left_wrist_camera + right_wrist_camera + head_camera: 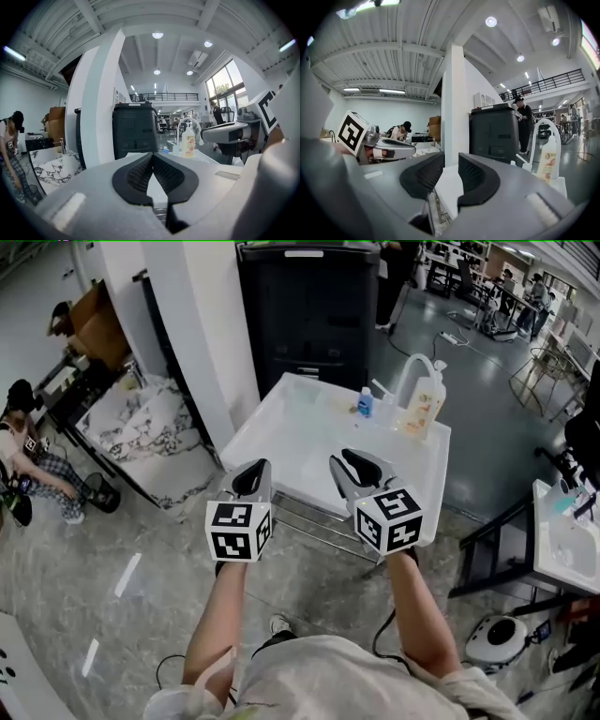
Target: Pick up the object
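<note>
I have both grippers side by side over the near rim of the white sink basin (pixel 251 418), not yet down at anything. The left gripper (pixel 251 480) has its jaws closed tip to tip with nothing in them, so it can take nothing as it stands. The right gripper (pixel 361 471) has its jaws a narrow way apart, and the gap is empty.

The task does not say which object it means. My guess is the small blue bottle (pixel 365 405), which stands well ahead of the right gripper at the far side of the basin. Just to its right are the faucet (pixel 412 367) and the soap bottle (pixel 424 407) with the orange label.

What worries me is that narrow gap. If I push in like this, a jaw tip may meet the bottle's side instead of passing round it and tip it into the basin. Approaching from the right could also clip the soap bottle or the faucet. With the two grippers this near each other, a sideways correction could knock them together.
</note>
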Tool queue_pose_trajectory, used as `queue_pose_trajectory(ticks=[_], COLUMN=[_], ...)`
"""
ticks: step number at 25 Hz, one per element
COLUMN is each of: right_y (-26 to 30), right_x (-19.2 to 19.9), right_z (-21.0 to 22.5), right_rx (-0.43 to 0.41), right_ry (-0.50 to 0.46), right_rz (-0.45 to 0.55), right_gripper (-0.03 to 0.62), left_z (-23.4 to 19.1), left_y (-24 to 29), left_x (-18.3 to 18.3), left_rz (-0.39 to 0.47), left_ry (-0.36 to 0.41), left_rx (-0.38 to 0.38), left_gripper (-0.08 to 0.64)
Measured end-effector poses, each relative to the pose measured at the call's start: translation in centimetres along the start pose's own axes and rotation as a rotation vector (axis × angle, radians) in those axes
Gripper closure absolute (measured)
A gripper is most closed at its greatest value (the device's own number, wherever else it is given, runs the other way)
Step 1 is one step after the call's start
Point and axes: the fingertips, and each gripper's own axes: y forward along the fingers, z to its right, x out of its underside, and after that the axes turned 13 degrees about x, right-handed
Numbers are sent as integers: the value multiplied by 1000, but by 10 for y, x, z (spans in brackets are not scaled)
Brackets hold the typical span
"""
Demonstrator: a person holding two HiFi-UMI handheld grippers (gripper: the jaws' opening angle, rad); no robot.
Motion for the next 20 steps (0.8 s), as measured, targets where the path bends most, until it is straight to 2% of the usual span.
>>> queue_pose_trajectory(ticks=[7, 20], right_y=[40, 96], right_x=[-5, -14], right_z=[-24, -53], right_rx=[36, 104], right_ry=[-2, -16], right_rz=[-17, -26], right_gripper=[465, 425], left_z=[-50, -117], left_y=[6, 13], left_x=[-1, 7], left_rz=[4, 3], left_ry=[-10, -22], left_rx=[45, 108], left_gripper=[554, 555])
